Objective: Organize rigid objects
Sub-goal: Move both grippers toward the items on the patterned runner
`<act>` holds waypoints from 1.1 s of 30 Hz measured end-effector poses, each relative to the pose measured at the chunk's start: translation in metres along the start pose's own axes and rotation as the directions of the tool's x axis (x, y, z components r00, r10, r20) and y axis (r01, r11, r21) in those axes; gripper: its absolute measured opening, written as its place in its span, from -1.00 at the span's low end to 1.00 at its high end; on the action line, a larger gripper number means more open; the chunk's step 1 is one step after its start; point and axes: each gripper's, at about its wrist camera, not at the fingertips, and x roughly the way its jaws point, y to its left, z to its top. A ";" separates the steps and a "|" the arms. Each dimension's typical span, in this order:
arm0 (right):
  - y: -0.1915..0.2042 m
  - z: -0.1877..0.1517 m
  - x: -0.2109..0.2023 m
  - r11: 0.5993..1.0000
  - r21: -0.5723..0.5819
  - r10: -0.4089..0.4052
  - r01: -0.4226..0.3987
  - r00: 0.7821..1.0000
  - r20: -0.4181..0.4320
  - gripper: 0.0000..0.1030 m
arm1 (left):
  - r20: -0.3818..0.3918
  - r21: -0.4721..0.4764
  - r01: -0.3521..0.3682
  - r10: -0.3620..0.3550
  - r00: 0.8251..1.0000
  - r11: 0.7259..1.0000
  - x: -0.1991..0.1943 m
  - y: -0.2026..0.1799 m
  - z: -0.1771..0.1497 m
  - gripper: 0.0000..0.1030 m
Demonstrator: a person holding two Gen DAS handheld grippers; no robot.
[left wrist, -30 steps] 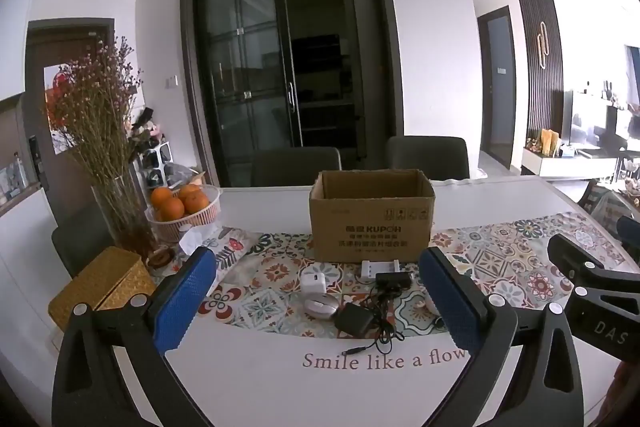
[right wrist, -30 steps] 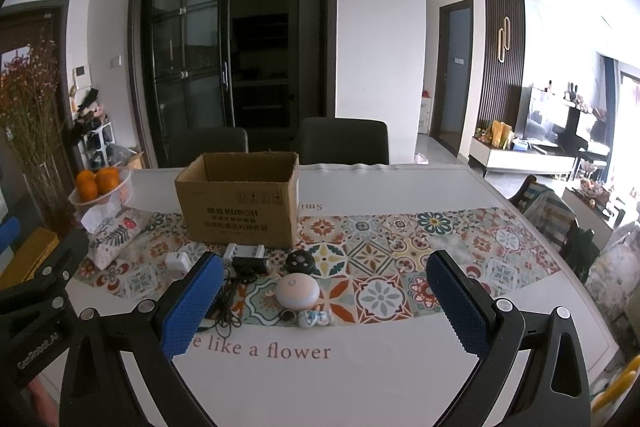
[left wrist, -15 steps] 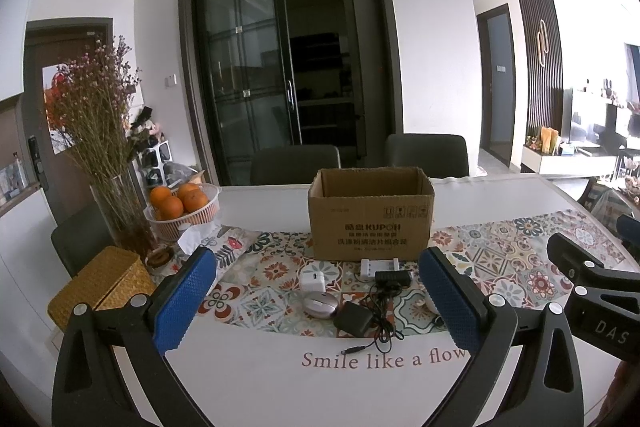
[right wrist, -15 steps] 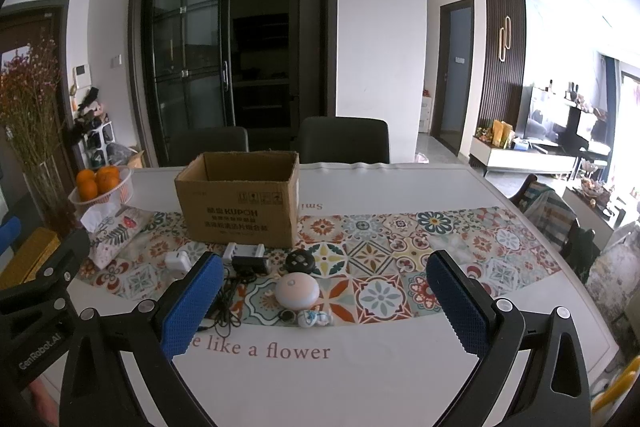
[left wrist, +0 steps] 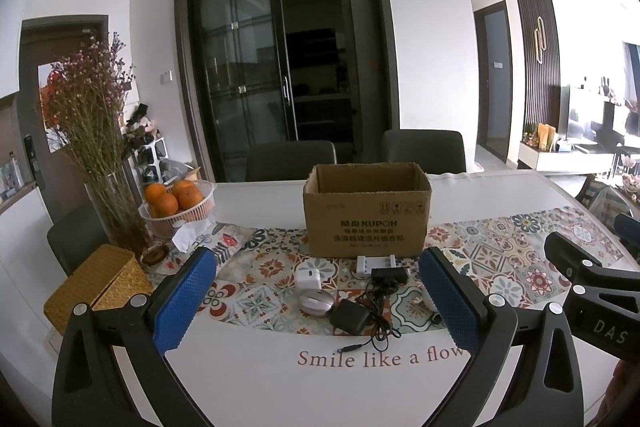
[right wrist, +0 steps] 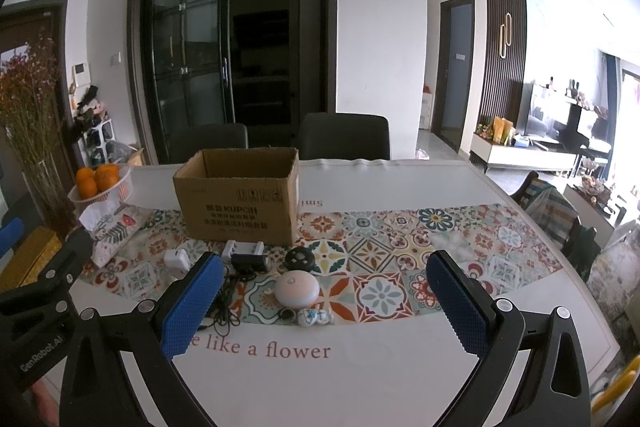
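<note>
An open cardboard box (left wrist: 366, 211) (right wrist: 240, 201) stands on the patterned table runner. In front of it lie small items: a white plug (left wrist: 308, 278) (right wrist: 176, 261), a silver mouse (left wrist: 316, 303), a black adapter with cable (left wrist: 349, 315), a white charger (left wrist: 375, 263) (right wrist: 243, 249), a black box (left wrist: 389, 274) (right wrist: 250, 262), a black round disc (right wrist: 300, 259), a white dome (right wrist: 297, 290) and a small white-blue piece (right wrist: 315, 315). My left gripper (left wrist: 318, 301) and right gripper (right wrist: 320, 307) are both open and empty, held above the table's near edge.
A bowl of oranges (left wrist: 176, 203), a vase of dried flowers (left wrist: 112, 211), a tissue pack (left wrist: 208, 239) and a woven yellow box (left wrist: 96, 283) stand at the left. Two dark chairs (right wrist: 344, 137) sit behind the table. The near white tabletop (right wrist: 320, 367) bears printed text.
</note>
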 end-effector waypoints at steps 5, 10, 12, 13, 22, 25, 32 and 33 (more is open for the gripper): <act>-0.001 0.000 0.002 1.000 0.000 0.001 -0.001 1.000 -0.003 0.99 | -0.006 0.011 0.000 0.000 1.000 1.000 0.001 0.000 0.000 1.00; -0.001 -0.003 0.004 1.000 -0.001 -0.002 0.002 1.000 -0.011 0.99 | 0.012 0.035 -0.007 0.007 1.000 0.999 0.005 -0.001 -0.001 1.00; 0.000 -0.005 0.007 1.000 0.000 0.000 0.000 1.000 -0.019 0.99 | 0.011 0.032 -0.002 0.001 1.000 0.999 0.007 -0.002 -0.001 1.00; 0.000 -0.006 0.008 1.000 -0.001 0.000 0.000 1.000 -0.022 0.99 | 0.009 0.023 0.004 -0.005 1.000 1.000 0.008 -0.001 -0.001 1.00; 0.001 -0.006 0.021 1.000 0.001 0.000 0.000 0.998 -0.060 0.99 | -0.034 0.005 0.051 -0.051 0.998 0.999 0.024 -0.004 -0.004 1.00; 0.000 -0.007 0.029 1.000 0.005 0.007 -0.006 0.997 -0.081 0.99 | -0.063 0.015 0.067 -0.066 0.996 0.998 0.035 -0.007 -0.006 1.00; 0.000 -0.016 0.057 1.000 0.013 0.003 -0.001 0.991 -0.135 0.99 | -0.105 0.066 0.089 -0.082 0.991 0.994 0.069 -0.016 -0.018 1.00; 0.000 -0.018 0.062 1.000 0.013 0.002 0.000 0.990 -0.143 0.99 | -0.121 0.052 0.101 -0.095 0.988 0.993 0.072 -0.016 -0.019 1.00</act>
